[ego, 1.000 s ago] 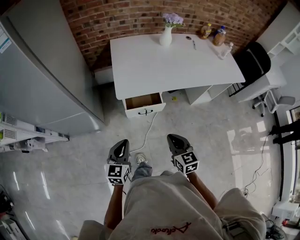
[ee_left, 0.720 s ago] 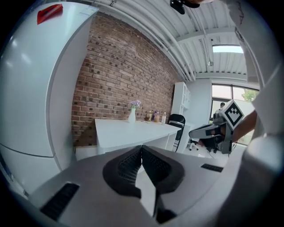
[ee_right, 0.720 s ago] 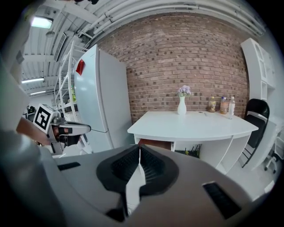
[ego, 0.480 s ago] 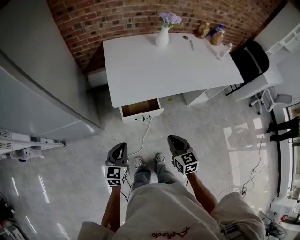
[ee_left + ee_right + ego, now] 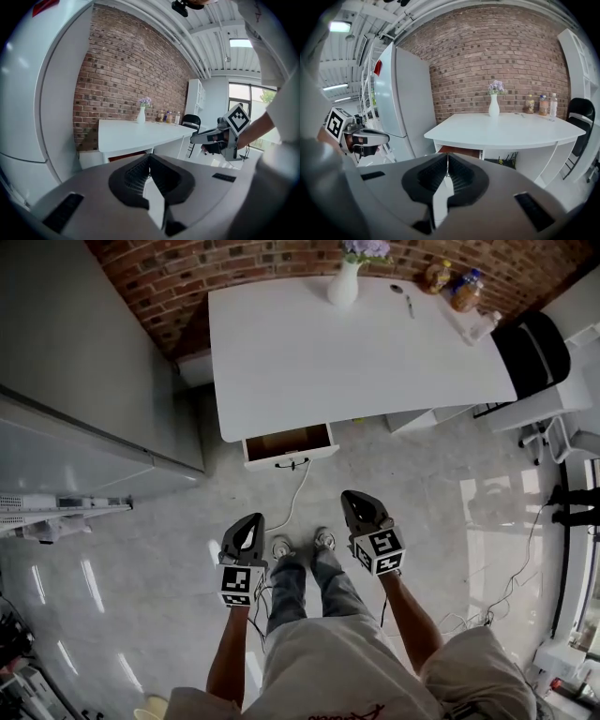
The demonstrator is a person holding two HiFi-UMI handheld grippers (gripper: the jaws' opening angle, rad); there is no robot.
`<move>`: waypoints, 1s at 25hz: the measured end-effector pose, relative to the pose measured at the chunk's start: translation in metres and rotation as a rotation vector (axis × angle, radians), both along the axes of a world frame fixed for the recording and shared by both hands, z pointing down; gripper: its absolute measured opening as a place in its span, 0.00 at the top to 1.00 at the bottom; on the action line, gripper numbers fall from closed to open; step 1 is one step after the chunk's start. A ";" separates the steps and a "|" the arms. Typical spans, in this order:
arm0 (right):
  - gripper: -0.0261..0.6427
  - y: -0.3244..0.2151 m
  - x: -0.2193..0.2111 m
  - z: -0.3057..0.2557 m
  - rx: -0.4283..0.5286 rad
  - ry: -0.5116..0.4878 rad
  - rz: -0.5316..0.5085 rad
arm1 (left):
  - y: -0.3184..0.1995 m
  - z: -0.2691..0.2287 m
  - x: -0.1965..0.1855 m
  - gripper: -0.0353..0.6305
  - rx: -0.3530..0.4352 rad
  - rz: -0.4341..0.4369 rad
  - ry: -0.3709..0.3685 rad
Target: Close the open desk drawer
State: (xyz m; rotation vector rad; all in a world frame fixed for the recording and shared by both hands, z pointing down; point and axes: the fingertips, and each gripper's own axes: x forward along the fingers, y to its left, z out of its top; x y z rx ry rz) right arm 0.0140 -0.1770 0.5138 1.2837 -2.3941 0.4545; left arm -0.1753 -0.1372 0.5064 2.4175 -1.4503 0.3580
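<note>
Head view shows left tool [image 5: 249, 523] and right tool [image 5: 359, 499], jaws together and empty, brought closer to the open drawer [image 5: 289, 443] ahead under the bench [image 5: 309, 362]; contact remains pending.

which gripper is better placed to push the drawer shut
Left, marginally: the left gripper lines up with the open drawer, while the right gripper sits beyond its right edge. Both are shut and empty.

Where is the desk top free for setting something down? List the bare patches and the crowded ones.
Desk top: bare across its front and middle, from the left edge above the open drawer to the right edge by the black chair. Crowded only along the back edge: vase, bottles at the right corner.
</note>
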 end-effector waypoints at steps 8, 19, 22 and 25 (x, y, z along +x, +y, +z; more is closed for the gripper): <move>0.93 -0.022 0.013 0.058 -0.041 0.016 -0.039 | -0.024 0.052 0.011 0.93 -0.033 -0.022 -0.016; 0.93 -0.005 0.001 0.164 -0.136 0.032 -0.113 | -0.019 0.162 0.016 0.93 -0.109 -0.094 -0.008; 0.93 -0.006 -0.002 0.183 -0.148 0.023 -0.130 | -0.026 0.178 0.021 0.93 -0.112 -0.084 -0.003; 0.78 -0.007 -0.008 0.200 -0.151 0.027 -0.168 | -0.033 0.195 0.026 0.92 -0.108 -0.066 -0.003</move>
